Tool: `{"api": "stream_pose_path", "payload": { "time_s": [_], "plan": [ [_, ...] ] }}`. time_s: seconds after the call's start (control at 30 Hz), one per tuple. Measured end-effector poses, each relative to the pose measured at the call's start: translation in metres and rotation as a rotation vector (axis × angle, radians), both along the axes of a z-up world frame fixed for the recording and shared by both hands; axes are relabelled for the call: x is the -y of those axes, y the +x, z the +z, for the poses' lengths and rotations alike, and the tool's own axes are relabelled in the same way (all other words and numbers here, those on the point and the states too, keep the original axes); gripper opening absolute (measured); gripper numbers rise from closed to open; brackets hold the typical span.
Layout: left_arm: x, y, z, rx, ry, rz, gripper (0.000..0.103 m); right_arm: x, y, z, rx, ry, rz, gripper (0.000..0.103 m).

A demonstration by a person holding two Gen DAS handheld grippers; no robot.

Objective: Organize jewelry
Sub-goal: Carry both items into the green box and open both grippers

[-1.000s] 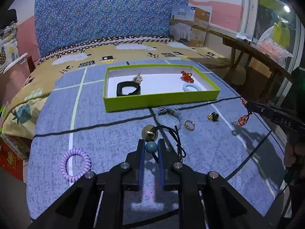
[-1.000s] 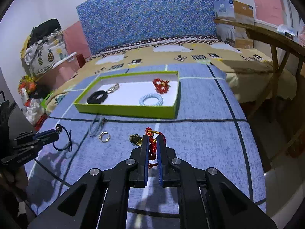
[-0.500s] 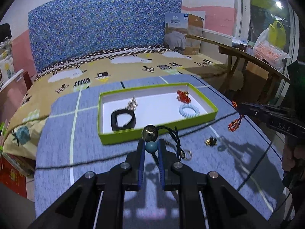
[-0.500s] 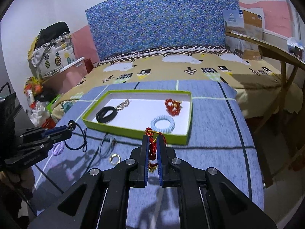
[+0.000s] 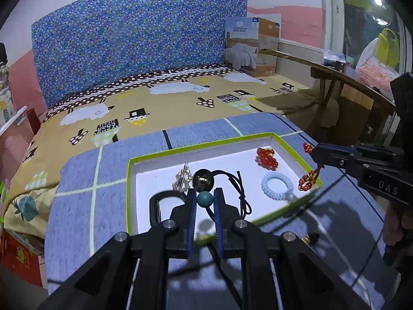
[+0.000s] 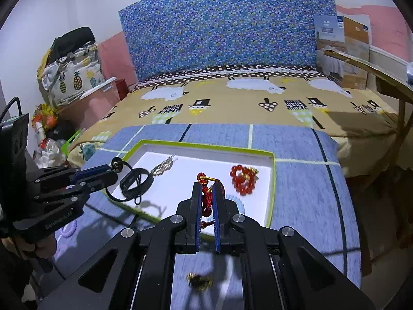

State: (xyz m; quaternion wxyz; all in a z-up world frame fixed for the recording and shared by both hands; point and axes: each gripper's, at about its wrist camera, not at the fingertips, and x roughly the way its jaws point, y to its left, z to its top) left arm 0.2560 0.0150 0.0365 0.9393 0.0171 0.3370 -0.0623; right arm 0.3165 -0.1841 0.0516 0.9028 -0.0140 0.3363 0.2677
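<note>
Left wrist view. The left claw (image 5: 205, 201), at lower centre, is clamped on the teal bead (image 5: 205, 199) of a black cord necklace (image 5: 240, 188), whose dark disc pendant (image 5: 203, 179) hangs over the green-rimmed tray (image 5: 129, 180). Inside the tray lie a black bracelet (image 5: 155, 201), a silver chain (image 5: 183, 178), a red bead bracelet (image 5: 267, 158) and a pale blue coil hair tie (image 5: 276, 186). At right, the right claw (image 5: 313, 152) holds a red knotted cord charm (image 5: 308, 179) above the tray's right rim.

Right wrist view. The right claw (image 6: 206, 199), at lower centre, is closed on the red knotted cord charm (image 6: 205, 191) over the tray (image 6: 272, 180). The left claw (image 6: 109, 174) enters from the left with the necklace (image 6: 135, 180). A small gold item (image 6: 200, 280), blurred, lies on the blue blanket (image 6: 304, 193) at bottom centre.
</note>
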Motion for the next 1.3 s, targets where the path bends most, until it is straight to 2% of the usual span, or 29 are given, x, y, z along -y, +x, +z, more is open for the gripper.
{"api": "stream_pose_path", "payload": {
  "time_s": [0.27, 0.73, 1.0, 1.07, 1.13, 1.3],
  "plan": [
    [-0.003, 0.039, -0.017, -0.057, -0.020, 0.010, 0.014, -0.018, 0.039, -0.017, -0.057, -0.001, 0.019, 0.007],
    [0.001, 0.066, -0.049, -0.141, -0.001, 0.007, 0.014, -0.030, 0.079, -0.061, -0.162, -0.036, 0.001, 0.008],
    [0.005, 0.068, -0.053, -0.156, -0.006, -0.005, 0.015, -0.029, 0.082, -0.066, -0.184, -0.049, -0.006, 0.009],
    [0.005, 0.066, -0.053, -0.154, -0.009, -0.008, 0.017, -0.029, 0.080, -0.064, -0.177, -0.050, -0.002, 0.017],
    [0.004, 0.065, -0.052, -0.151, -0.018, -0.005, 0.021, -0.030, 0.078, -0.062, -0.170, -0.052, -0.001, 0.018],
    [-0.001, 0.055, -0.043, -0.132, -0.034, 0.008, 0.021, -0.027, 0.065, -0.051, -0.132, -0.058, 0.011, 0.018]
  ]
}}
